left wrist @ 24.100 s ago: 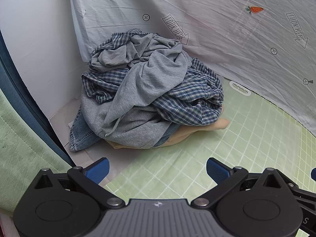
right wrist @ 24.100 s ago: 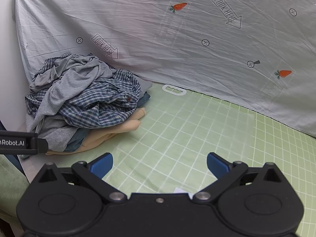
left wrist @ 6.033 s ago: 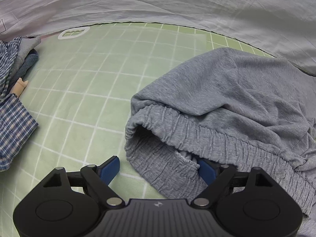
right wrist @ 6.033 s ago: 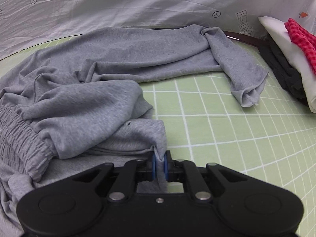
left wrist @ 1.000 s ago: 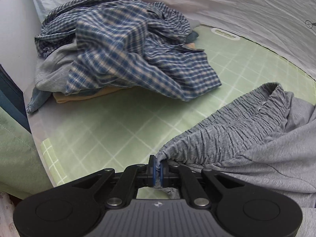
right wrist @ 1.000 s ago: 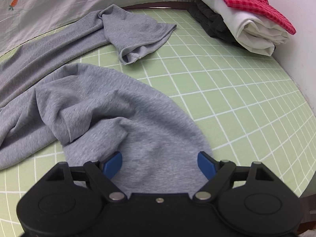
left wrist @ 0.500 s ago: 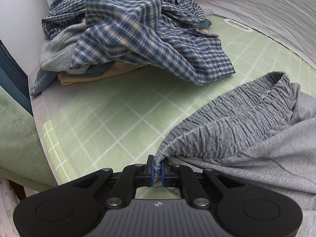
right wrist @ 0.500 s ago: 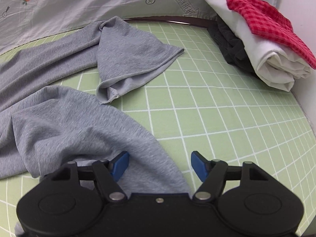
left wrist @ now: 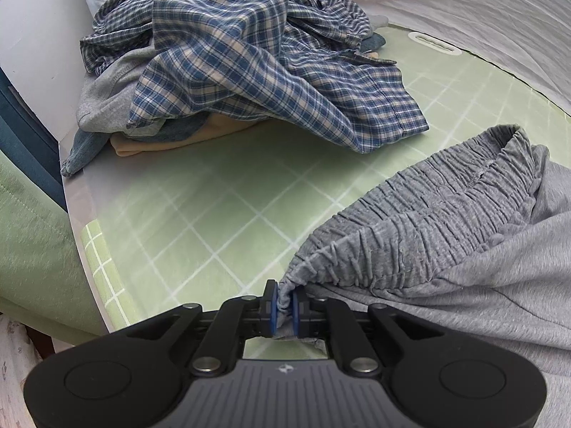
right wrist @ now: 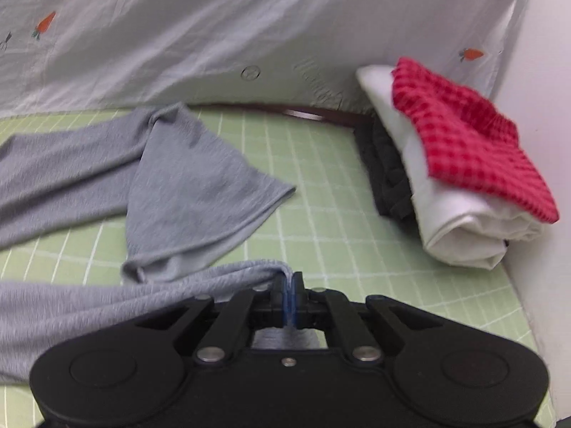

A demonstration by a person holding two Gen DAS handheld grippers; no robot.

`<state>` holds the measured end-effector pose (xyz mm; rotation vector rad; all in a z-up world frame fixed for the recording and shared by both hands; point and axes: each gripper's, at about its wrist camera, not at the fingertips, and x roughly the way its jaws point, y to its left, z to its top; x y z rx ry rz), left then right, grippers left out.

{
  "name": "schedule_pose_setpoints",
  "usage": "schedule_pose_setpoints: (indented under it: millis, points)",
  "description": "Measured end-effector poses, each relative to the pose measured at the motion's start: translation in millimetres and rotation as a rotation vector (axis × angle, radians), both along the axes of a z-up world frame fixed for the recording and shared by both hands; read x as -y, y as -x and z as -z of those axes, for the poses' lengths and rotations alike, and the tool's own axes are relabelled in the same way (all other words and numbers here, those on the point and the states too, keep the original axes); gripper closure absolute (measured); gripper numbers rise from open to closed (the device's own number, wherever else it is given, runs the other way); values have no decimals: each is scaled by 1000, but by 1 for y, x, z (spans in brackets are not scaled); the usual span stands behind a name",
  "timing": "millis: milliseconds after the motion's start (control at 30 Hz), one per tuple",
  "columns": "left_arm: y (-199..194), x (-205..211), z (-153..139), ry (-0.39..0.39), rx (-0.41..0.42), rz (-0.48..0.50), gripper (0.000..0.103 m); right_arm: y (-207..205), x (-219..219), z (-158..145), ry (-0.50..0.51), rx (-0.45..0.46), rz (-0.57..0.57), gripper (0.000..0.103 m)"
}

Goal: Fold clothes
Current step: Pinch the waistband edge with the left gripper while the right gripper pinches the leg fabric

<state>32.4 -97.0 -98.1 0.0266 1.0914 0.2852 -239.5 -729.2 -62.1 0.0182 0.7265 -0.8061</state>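
Trousers in grey jersey (left wrist: 464,242) are lying across the green grid mat (left wrist: 221,192), and both hands are gripping them at opposite ends. The left gripper (left wrist: 284,303) is pinching a corner of the gathered elastic waistband (left wrist: 421,221), its blue pads nearly together with only the bunched cloth between them. The right gripper (right wrist: 288,294) is clamping a fold of the same grey cloth at the far end of the garment, its pads pressed flat together on the thin fabric.

The relation that matters is running along the length of the garment: the waistband is sitting at the left hand, the leg cloth is reaching away toward the right hand, and so the long axis is stretching between the two grippers. The other trouser leg (right wrist: 200,185) is lying loose ahead of the right gripper, doubled over on itself and touching the held fold at its hem. That leg probably needs straightening before any fold will lie clean.

To the left, a heap of unfolded clothes is waiting, topped by a blue plaid shirt (left wrist: 249,60) whose hem is spilling onto the mat near the waistband but apart from it. To the right, a folded stack (right wrist: 460,192) of red check, white and dark cloth is sitting against the wall, close enough to crowd a wide sweep of the right hand.
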Motion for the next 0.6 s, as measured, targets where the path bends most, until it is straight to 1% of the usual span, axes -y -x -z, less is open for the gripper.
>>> schedule_pose_setpoints:
  millis: [67,167,200,267,300,333,400,467,567,600]
  points:
    - [2,-1,0,8,3,-2,93,14,-11,-37,113,129,10,101]
    - [6,0,1,5,9,1,93,34,-35,-53,216,162,39,101]
    - [8,0,1,1,10,5,93,39,-40,-47,228,138,52,101]
    - [10,1,2,-4,12,16,93,50,-46,-12,209,16,82,101]
    - [11,1,2,-3,12,21,93,55,-47,6,178,-47,95,101]
    - [12,0,1,-2,12,26,93,66,-48,25,112,-95,124,101]
    - [11,-2,0,9,9,26,93,85,-47,51,-18,-116,193,101]
    - [11,-4,-2,18,7,28,95,99,-46,62,-84,-103,260,101]
    - [13,-2,-11,11,26,50,97,106,-46,53,-76,-61,292,101]
    - [15,-2,-14,8,37,58,97,105,-47,46,-52,-55,286,101]
